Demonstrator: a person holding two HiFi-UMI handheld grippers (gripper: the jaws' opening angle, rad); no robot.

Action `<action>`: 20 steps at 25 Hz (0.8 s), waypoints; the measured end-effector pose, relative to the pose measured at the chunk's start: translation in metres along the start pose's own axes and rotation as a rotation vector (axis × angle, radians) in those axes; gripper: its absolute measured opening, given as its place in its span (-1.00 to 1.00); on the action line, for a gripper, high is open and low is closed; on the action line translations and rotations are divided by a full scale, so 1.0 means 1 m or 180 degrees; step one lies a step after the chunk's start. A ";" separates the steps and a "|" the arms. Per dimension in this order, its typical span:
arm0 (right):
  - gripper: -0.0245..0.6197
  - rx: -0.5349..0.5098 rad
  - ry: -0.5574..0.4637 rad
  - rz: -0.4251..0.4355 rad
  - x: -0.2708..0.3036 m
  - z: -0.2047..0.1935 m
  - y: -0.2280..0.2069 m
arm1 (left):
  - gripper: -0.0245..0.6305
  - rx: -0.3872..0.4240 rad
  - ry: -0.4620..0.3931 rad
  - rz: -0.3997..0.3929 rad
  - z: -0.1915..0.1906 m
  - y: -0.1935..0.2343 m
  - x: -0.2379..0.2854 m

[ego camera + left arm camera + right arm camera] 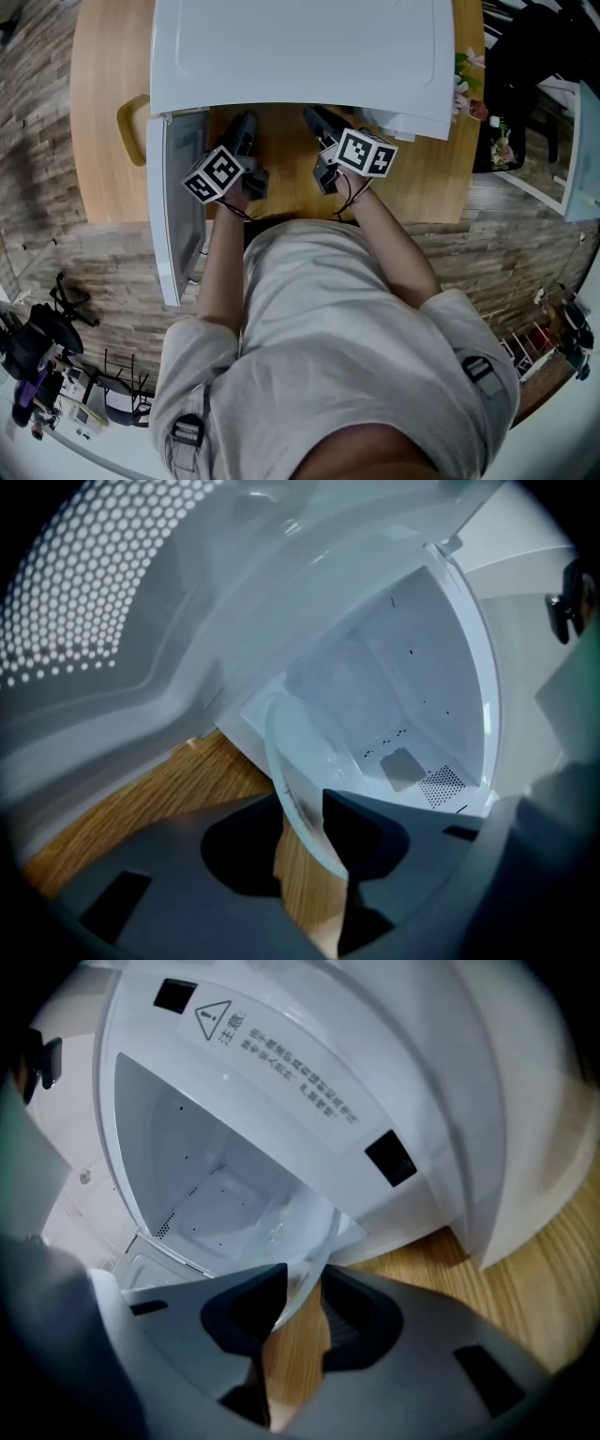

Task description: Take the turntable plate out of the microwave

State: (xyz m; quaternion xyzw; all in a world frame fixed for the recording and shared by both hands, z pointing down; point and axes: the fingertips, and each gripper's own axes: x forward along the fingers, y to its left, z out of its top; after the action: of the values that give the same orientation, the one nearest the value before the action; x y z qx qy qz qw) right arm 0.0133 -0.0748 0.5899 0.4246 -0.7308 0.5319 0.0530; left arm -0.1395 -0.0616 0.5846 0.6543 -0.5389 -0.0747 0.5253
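In the head view, a white microwave (300,56) stands on a wooden table (103,112) with its door (173,216) swung open to the left. The person's arms reach forward. The left hand-held gripper (242,141) and the right hand-held gripper (323,131) both point into the oven's front, side by side, with their tips under the overhang of its top. The plate does not show from here.

In the left gripper view, the left hand-held gripper (302,822) has its two dark jaws drawn in on the rim of the clear glass turntable plate (305,761), pinching the edge between them. The plate sticks out of the mouth of the white cavity (394,696), and its near edge hangs over the wood grain of the table (141,817). The perforated door (84,592) fills the upper left.

In the right gripper view, the right hand-held gripper (298,1302) likewise has its jaws closed on the turntable plate (305,1260) at the rim. Beyond lies the open cavity (202,1180), and above it the front frame carries a warning label (281,1054). The table (441,1269) shows to the right.
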 end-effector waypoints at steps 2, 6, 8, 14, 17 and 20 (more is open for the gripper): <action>-0.57 -0.0044 0.0011 0.0022 -0.004 0.000 0.003 | -0.49 -0.0016 0.0019 0.0024 -0.003 -0.001 -0.004; -0.56 -0.0084 0.0044 0.0078 -0.014 -0.005 0.009 | -0.49 -0.0044 0.0006 0.0038 -0.010 -0.003 -0.014; -0.56 -0.0095 0.0077 0.0085 -0.018 -0.010 0.008 | -0.49 -0.0057 0.0017 0.0040 -0.016 -0.003 -0.019; -0.56 -0.0065 0.0102 0.0146 -0.026 -0.019 0.004 | -0.49 0.0008 -0.0005 0.0037 -0.023 -0.004 -0.027; -0.54 -0.0067 0.0133 0.0182 -0.024 -0.019 0.003 | -0.48 0.0003 -0.0058 -0.0056 -0.019 -0.008 -0.025; -0.43 -0.0133 0.0190 0.0194 -0.022 -0.019 0.002 | -0.36 -0.0118 -0.0099 -0.0135 -0.017 -0.005 -0.021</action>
State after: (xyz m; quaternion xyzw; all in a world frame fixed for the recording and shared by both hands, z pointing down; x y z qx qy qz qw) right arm 0.0184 -0.0466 0.5853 0.3849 -0.7524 0.5303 0.0673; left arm -0.1335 -0.0351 0.5781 0.6545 -0.5315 -0.1059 0.5272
